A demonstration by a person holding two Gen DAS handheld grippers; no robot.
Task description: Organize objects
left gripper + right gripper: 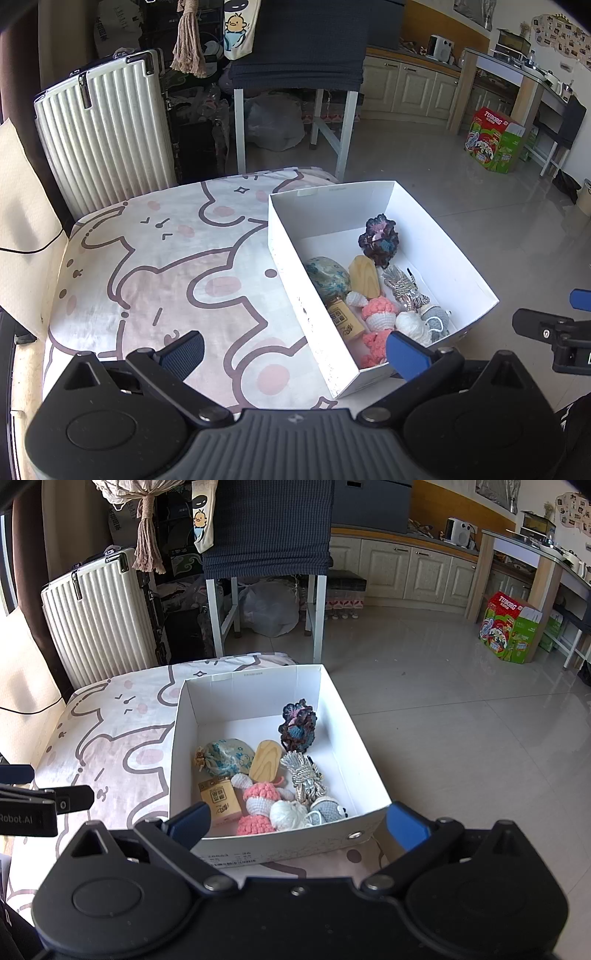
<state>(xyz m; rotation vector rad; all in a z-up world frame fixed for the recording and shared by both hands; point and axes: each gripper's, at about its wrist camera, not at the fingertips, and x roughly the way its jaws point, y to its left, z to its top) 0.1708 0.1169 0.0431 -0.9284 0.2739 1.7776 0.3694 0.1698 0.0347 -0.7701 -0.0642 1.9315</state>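
A white cardboard box point(332, 206) point(255, 679) sits on the cartoon-print cloth point(166, 266) point(110, 738). Inside lie a dark crocheted flower point(379, 240) point(298, 725), a blue patterned pouch point(327, 275) point(229, 757), a wooden piece point(364, 277) point(265, 765), a small tan box point(345, 317) point(219, 799), pink and white crocheted toys point(376, 314) point(258, 801) and a silver tassel point(402, 288) point(304, 775). My left gripper point(295, 347) is open and empty at the box's near left corner. My right gripper point(299, 821) is open and empty at the box's near wall.
A white ribbed suitcase point(103, 129) point(92, 613) stands behind the clothed surface. A chair with a dark cover point(295, 66) point(266, 554) and a plastic bag point(269, 609) are beyond. A colourful carton point(493, 140) point(509, 627) sits on the tiled floor at the right.
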